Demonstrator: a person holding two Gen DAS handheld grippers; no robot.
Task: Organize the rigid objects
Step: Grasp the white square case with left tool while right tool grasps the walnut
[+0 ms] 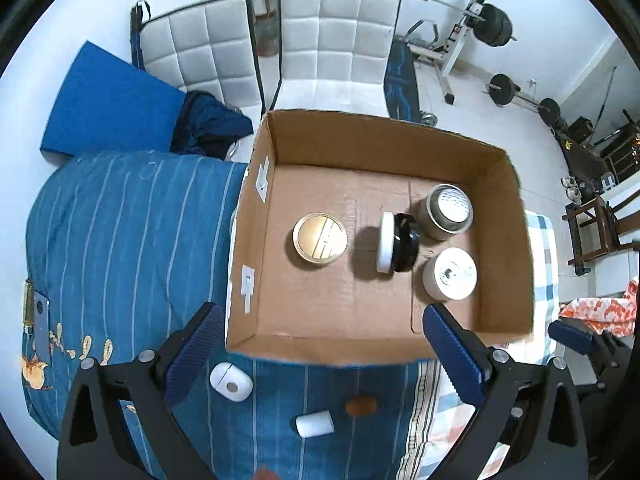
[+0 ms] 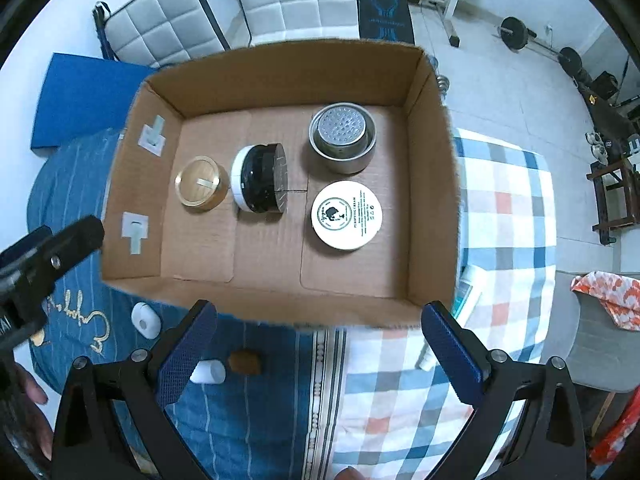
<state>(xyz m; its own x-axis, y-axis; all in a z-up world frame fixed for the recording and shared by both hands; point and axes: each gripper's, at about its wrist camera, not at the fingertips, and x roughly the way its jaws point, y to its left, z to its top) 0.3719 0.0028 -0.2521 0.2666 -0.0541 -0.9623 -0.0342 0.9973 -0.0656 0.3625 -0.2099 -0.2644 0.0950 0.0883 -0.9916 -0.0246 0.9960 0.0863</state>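
Observation:
An open cardboard box (image 1: 360, 136) (image 2: 280, 76) sits on the bed. In it are a gold-lidded tin (image 1: 320, 239) (image 2: 199, 187), a black jar with a white lid on its side (image 1: 398, 243) (image 2: 260, 184), a steel strainer cup (image 1: 448, 211) (image 2: 342, 136) and a white round tin (image 1: 451, 274) (image 2: 346, 215). On the blue blanket in front lie a white case (image 1: 231, 381) (image 2: 145, 319), a white cylinder (image 1: 315, 424) (image 2: 208, 372) and a brown lump (image 1: 361, 405) (image 2: 245, 362). My left gripper (image 1: 324, 354) is open and empty above the box's near edge. My right gripper (image 2: 320, 354) is open and empty there too.
A blue striped blanket (image 1: 120, 232) and a checked sheet (image 2: 504, 220) cover the bed. A white tube (image 2: 466, 292) lies right of the box. Two white chairs (image 1: 336, 40) and a blue mat (image 1: 108, 104) stand behind. Gym gear (image 1: 492, 24) is at the far right.

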